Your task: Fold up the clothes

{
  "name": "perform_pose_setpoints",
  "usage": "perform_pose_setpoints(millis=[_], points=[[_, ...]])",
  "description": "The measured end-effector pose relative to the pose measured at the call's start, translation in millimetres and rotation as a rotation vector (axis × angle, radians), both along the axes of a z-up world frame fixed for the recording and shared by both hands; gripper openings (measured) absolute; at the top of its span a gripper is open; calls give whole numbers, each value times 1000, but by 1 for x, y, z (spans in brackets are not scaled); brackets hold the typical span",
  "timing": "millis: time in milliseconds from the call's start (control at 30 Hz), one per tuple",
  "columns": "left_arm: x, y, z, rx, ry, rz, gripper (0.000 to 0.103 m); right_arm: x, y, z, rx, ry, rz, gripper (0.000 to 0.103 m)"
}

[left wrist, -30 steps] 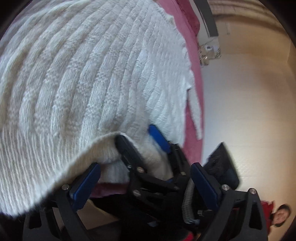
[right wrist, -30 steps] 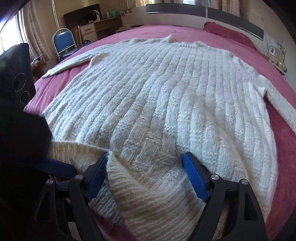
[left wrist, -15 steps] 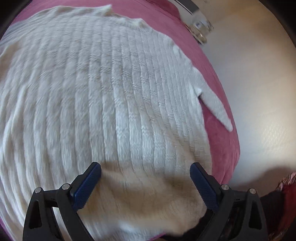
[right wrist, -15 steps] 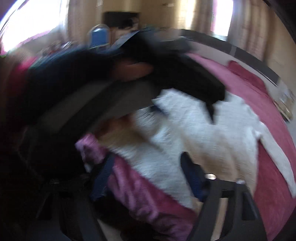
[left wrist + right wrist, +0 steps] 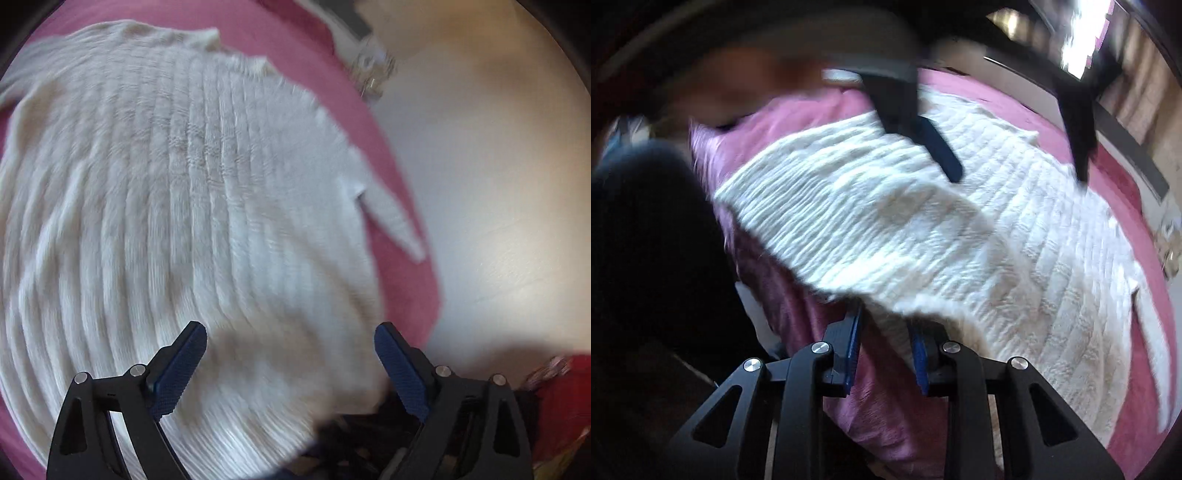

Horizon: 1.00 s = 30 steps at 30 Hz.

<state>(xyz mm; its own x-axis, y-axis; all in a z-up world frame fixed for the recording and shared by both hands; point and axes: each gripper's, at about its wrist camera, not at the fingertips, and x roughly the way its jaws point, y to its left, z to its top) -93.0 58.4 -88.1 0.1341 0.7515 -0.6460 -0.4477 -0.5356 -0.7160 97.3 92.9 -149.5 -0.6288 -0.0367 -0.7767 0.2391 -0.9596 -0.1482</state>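
A white ribbed knit sweater (image 5: 184, 221) lies spread front-up on a pink bed (image 5: 325, 70), one sleeve (image 5: 391, 218) pointing toward the bed's edge. My left gripper (image 5: 290, 354) hovers open over the sweater's lower part with nothing between its fingers. In the right wrist view the sweater (image 5: 960, 240) stretches away over the bed (image 5: 1126, 424). My right gripper (image 5: 886, 343) is shut on the sweater's near hem at the bed's edge, with white knit pinched between the blue pads. The left gripper (image 5: 1019, 173) shows above the sweater, open, with a blurred hand (image 5: 757, 74) behind it.
Cream floor (image 5: 480, 184) runs along the right of the bed. Small items (image 5: 369, 70) stand by the headboard. A person's dark clothing (image 5: 646, 240) fills the left of the right wrist view. A red patterned cloth (image 5: 554, 398) lies at the lower right.
My right gripper went from open around a fold to shut on the near hem. My left gripper swung clear and now hangs higher over the sweater, still open.
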Motion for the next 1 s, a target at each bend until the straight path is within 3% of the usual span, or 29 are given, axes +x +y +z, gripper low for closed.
perform_pose_setpoints(millis=[67, 167, 300, 400, 500, 667, 767, 1000], points=[[10, -20, -5, 23, -27, 52, 94, -1, 10, 4, -65, 8, -28, 27], [24, -47, -19, 31, -129, 106, 94, -2, 26, 7, -154, 14, -67, 27], [52, -80, -11, 145, -188, 184, 94, -3, 46, 12, -273, 22, -118, 27], [63, -84, 2, 189, -200, 181, 94, -3, 61, 16, -363, 27, -156, 27], [72, -66, 3, 187, -230, 129, 94, -4, 76, 19, -449, 33, -193, 35], [94, -29, -21, 147, -301, 16, 94, 4, 74, 29, -426, 76, -205, 37], [85, -20, -37, 129, -308, 36, 94, 5, 80, 30, -442, 90, -230, 51], [34, -39, -37, 231, -332, 149, 94, 3, 80, 20, -399, 63, -265, 52]])
